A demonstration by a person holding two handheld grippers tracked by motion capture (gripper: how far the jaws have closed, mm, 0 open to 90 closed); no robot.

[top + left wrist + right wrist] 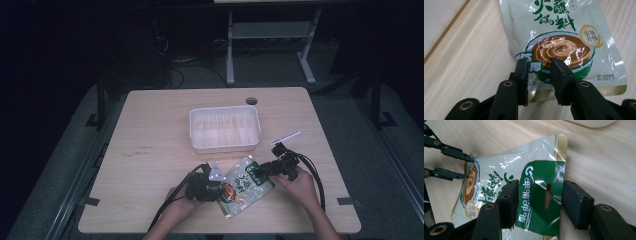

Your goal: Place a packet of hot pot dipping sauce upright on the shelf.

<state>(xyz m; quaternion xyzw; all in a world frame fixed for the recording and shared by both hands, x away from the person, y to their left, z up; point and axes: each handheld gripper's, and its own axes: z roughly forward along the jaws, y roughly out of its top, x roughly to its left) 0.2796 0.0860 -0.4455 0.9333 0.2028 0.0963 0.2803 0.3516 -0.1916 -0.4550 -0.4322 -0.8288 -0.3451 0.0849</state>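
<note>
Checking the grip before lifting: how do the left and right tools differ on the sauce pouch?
Left tool grips the sauce pouch at its bowl-picture end; right tool straddles its green header. Left tool's jaws stand narrow; right tool's wider, one pad clear. Both have black jaws.

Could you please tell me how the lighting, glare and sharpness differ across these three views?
High view: dim, with dark surroundings; the table is lit and the sauce packet looks small and soft. Left gripper view: bright and sharp, with white glare streaks across the packet's printed bowl. Right gripper view: well lit, glare on the crinkled film near the green header, close jaws slightly soft.
</note>
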